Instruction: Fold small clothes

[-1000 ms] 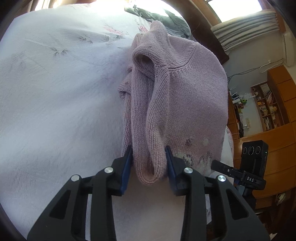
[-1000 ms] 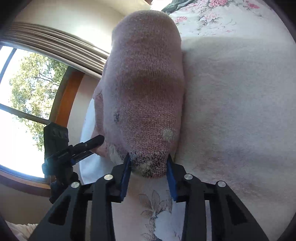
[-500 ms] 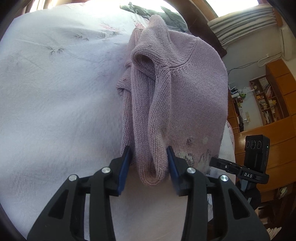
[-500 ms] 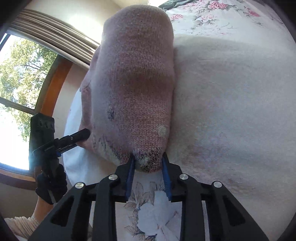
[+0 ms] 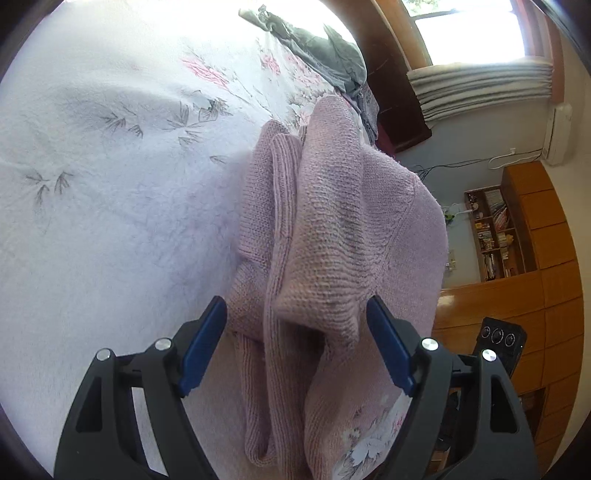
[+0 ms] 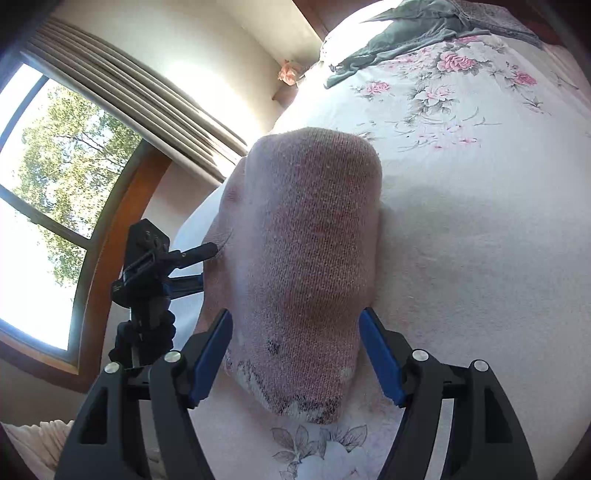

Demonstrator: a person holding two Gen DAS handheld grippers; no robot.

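A small pink knitted sweater [image 5: 343,240] lies bunched on the white floral bedspread [image 5: 110,206]. My left gripper [image 5: 295,347] stands open, its blue pads [image 5: 201,350] wide apart on either side of a thick fold of the knit. In the right wrist view the same sweater [image 6: 310,258] rises as a rounded hump, with a dark and white pattern at its near hem. My right gripper [image 6: 295,354] is open too, its fingers [image 6: 380,358] clear of the cloth on both sides. The left gripper [image 6: 155,254] shows at the sweater's far side.
A grey-green garment [image 5: 321,48] lies crumpled at the far end of the bed [image 6: 480,221], also seen as grey cloth [image 6: 406,33] in the right view. A window with blinds [image 6: 55,184], wooden cabinets [image 5: 539,258] and a bookshelf [image 5: 491,236] flank the bed.
Both grippers have opened and let go of the sweater, which has slumped onto the bed. Both views have drawn back slightly from the cloth.
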